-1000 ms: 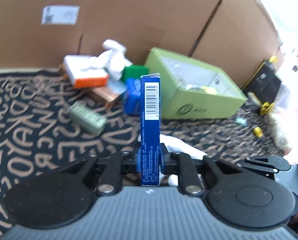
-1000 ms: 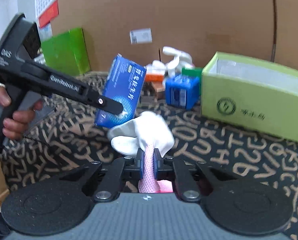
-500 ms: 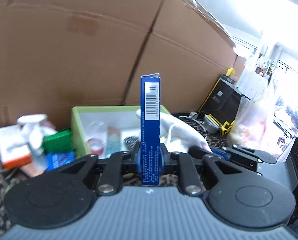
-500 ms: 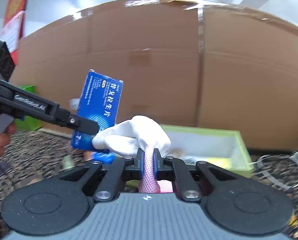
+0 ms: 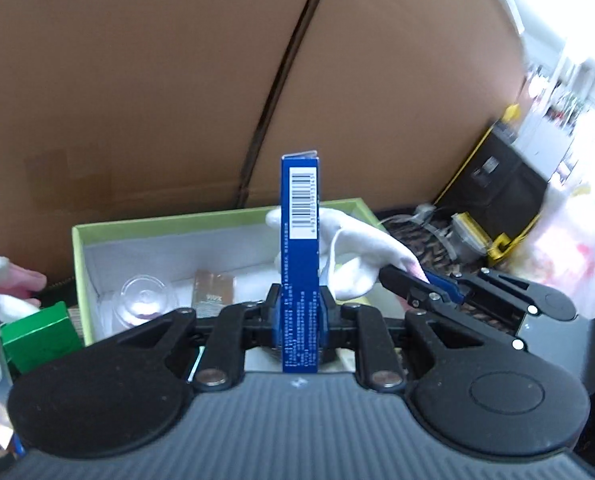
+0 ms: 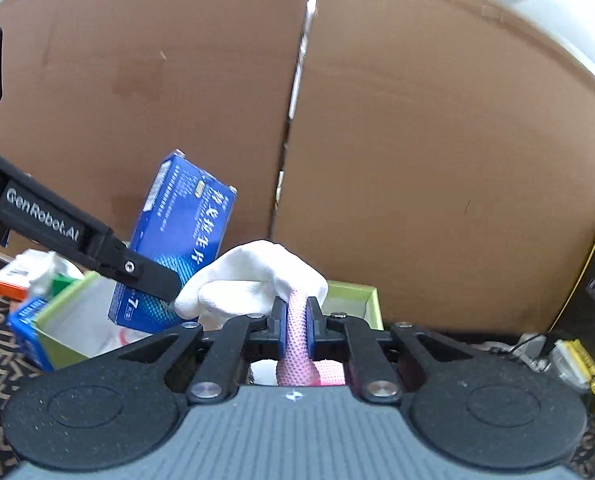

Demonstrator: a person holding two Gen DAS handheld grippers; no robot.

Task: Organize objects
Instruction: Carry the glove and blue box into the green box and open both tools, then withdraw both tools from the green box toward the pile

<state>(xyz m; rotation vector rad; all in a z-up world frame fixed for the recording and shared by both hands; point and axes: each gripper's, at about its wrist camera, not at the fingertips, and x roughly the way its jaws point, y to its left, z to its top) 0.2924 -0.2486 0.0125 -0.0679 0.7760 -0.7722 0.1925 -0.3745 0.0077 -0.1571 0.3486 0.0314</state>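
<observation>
From the left wrist: the left gripper pinches the blue box, standing tall, with the green tray open just ahead and below

From the right wrist: the right gripper pinches the glove, right beside the box, tray ahead too

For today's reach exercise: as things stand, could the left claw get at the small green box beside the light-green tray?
Probably not yet. The left claw is shut on the blue carton, so its jaws are occupied. The small green box sits uncovered left of the light-green tray; nothing else blocks it.
</observation>
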